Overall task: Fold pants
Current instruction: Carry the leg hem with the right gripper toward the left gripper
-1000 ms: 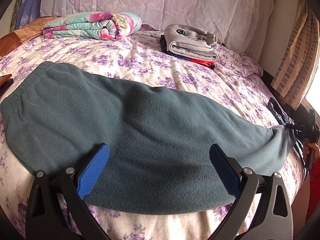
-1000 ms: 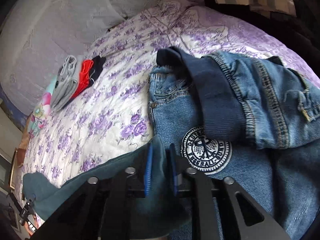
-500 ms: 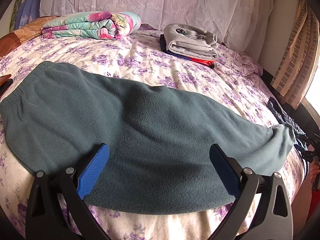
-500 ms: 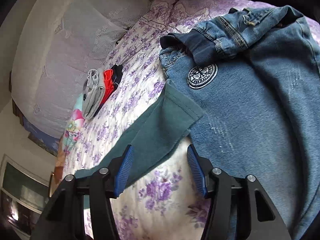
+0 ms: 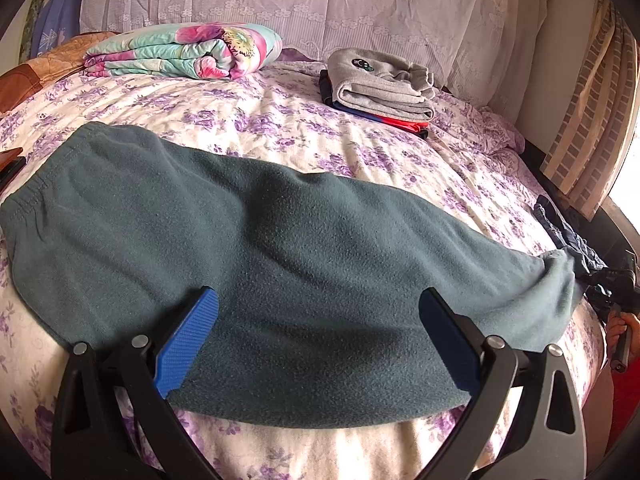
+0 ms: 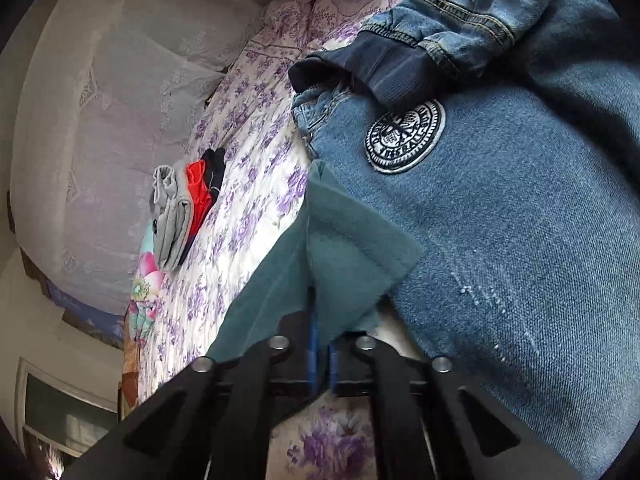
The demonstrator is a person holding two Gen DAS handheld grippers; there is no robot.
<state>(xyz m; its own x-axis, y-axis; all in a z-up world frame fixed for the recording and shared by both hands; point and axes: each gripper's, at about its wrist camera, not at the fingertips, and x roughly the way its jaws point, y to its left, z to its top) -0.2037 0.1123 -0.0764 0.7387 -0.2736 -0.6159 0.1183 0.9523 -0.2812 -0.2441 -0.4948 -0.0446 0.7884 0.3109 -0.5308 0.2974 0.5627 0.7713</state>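
Dark teal fleece pants (image 5: pixel 280 264) lie flat across the flowered bed, waistband at the left, leg ends at the right. My left gripper (image 5: pixel 320 336) is open, its blue pads hovering over the near edge of the pants, holding nothing. My right gripper (image 6: pixel 322 344) is shut on the leg hem of the teal pants (image 6: pixel 352 256), which lies partly over a denim garment. In the left wrist view the right gripper (image 5: pixel 618 284) shows at the far right edge by the hem.
A denim jacket with a round patch (image 6: pixel 500 208) lies at the bed's right end. A stack of folded clothes (image 5: pixel 380 84) and a folded flowered blanket (image 5: pixel 188 52) sit near the headboard. A curtain (image 5: pixel 588 120) hangs at the right.
My right gripper opened and let go of the leg hem, then shut on it again lower down. The left gripper stayed open and still.
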